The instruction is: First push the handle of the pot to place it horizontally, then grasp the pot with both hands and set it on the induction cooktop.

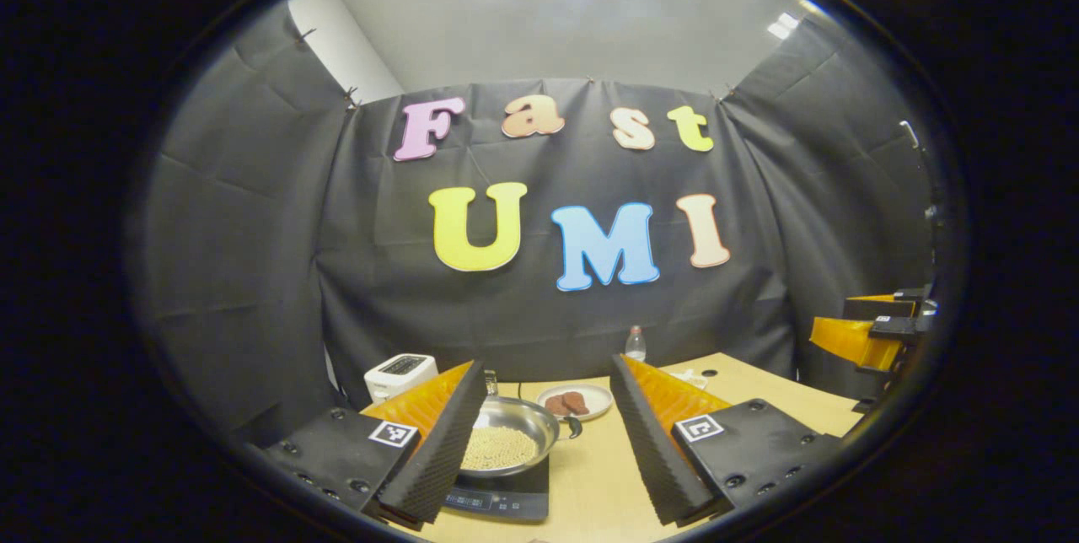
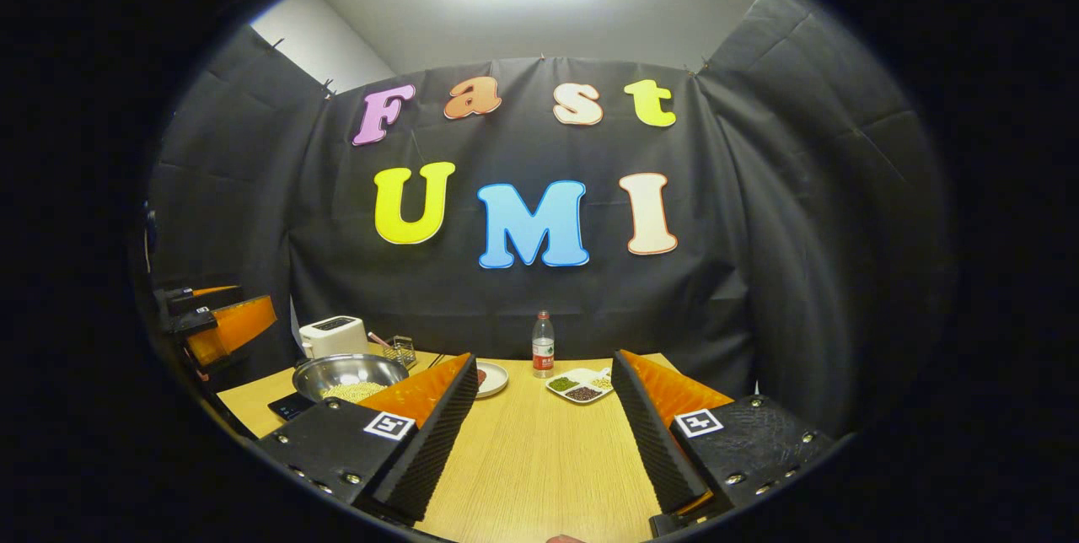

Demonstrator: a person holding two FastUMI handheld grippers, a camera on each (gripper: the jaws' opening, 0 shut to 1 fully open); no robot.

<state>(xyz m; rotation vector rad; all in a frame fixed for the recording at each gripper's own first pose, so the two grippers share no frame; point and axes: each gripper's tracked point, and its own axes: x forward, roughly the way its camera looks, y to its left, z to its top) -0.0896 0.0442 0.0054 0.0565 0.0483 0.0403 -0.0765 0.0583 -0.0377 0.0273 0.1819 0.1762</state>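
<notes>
A steel pot (image 1: 506,438) holding pale beans sits on the black induction cooktop (image 1: 497,499), just ahead of my left finger. A short dark handle (image 1: 573,427) sticks out on the pot's right side. My left gripper (image 1: 548,368) is open, holds nothing, and hovers a little above and short of the pot. In the right gripper view the pot (image 2: 350,376) and cooktop (image 2: 291,405) lie off to the left. My right gripper (image 2: 541,364) is open and empty over bare table (image 2: 539,459). Each gripper shows in the other's view, the right gripper (image 1: 868,332) and the left gripper (image 2: 215,319).
A white toaster (image 2: 333,335) and a small wire basket (image 2: 403,351) stand behind the pot. A plate of brown pieces (image 1: 575,401) lies right of it. Farther back are a water bottle (image 2: 543,345) and a divided dish of beans (image 2: 580,385). Black cloth walls close in the table.
</notes>
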